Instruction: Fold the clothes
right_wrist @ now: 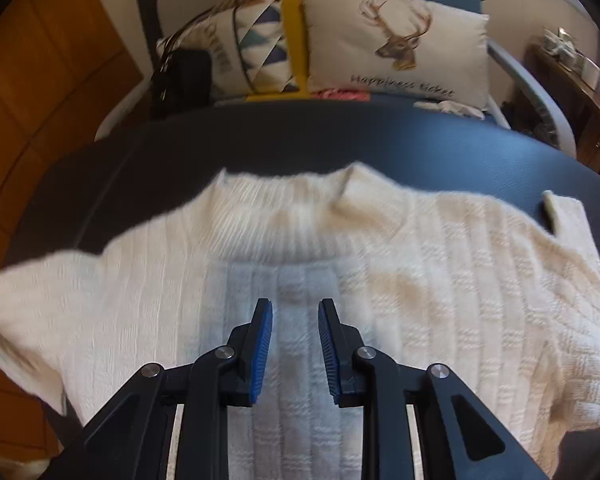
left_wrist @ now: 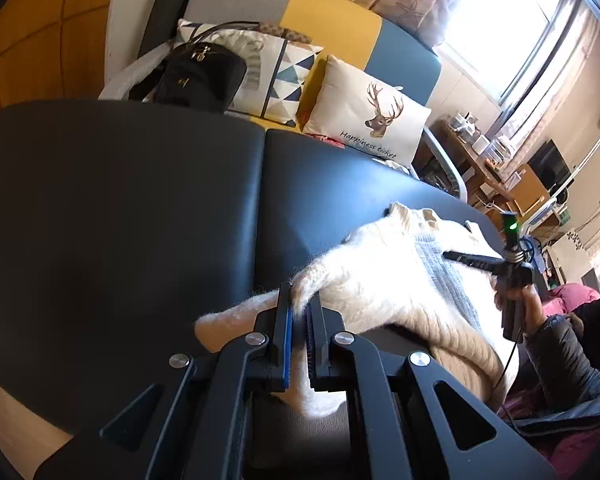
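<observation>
A cream knitted sweater (right_wrist: pixel 380 280) with a pale grey ribbed middle panel lies spread on the black padded table (right_wrist: pixel 260 140), collar toward the far side. My left gripper (left_wrist: pixel 300 308) is shut on the sweater's sleeve cuff (left_wrist: pixel 312 280) at the garment's left side, near the table's front. My right gripper (right_wrist: pixel 295 308) is open and empty, hovering over the grey panel just below the collar. In the left wrist view the right gripper (left_wrist: pixel 476 258) shows over the sweater (left_wrist: pixel 380 272), held by a hand.
A sofa behind the table holds a deer cushion (right_wrist: pixel 396 44), a patterned cushion (right_wrist: pixel 252 48) and a black handbag (left_wrist: pixel 200 76). A wooden shelf with clutter (left_wrist: pixel 484 152) stands at the right. The table's left half (left_wrist: pixel 120 200) is bare black padding.
</observation>
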`<action>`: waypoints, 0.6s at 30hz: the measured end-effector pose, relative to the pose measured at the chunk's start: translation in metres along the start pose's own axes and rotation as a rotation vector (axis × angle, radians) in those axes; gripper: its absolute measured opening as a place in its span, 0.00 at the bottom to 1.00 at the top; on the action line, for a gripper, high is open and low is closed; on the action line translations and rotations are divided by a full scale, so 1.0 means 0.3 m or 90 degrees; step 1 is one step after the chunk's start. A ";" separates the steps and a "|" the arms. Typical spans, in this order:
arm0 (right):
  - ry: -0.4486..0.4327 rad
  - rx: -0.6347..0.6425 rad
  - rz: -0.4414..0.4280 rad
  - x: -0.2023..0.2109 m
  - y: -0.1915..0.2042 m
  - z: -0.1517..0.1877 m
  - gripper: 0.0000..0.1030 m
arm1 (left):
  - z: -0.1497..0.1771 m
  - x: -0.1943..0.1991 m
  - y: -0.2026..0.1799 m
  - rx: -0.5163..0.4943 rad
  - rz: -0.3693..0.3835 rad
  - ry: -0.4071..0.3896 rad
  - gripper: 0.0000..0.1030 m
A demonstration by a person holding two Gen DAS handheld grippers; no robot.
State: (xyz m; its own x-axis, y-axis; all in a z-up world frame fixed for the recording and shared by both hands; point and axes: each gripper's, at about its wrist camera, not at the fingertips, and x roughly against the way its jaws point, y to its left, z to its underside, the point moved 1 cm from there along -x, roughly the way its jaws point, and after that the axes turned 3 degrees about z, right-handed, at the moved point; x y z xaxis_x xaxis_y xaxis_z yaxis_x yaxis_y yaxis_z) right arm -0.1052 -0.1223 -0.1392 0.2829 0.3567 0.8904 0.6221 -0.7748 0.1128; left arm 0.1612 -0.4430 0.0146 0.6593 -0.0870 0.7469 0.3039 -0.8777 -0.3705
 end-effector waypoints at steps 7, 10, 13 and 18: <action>0.008 0.076 0.107 -0.104 0.064 -0.055 0.22 | -0.059 -0.053 0.000 -0.002 -0.043 -0.021 0.04; -0.004 0.077 0.120 -0.136 0.067 -0.117 0.20 | -0.084 -0.071 0.040 0.029 -0.050 -0.029 0.04; -0.023 0.071 0.134 -0.171 0.067 -0.192 0.20 | -0.123 -0.094 0.080 0.050 -0.068 -0.033 0.04; -0.043 0.044 0.163 -0.224 0.051 -0.325 0.20 | -0.206 -0.168 0.120 0.063 -0.114 0.015 0.04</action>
State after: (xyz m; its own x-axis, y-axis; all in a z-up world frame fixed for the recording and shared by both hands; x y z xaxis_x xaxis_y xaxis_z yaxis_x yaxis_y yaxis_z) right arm -0.1860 -0.2091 -0.1544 0.4840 0.1893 0.8544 0.5719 -0.8074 -0.1451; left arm 0.0964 -0.4992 -0.0024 0.5730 0.0547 0.8178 0.4821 -0.8294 -0.2824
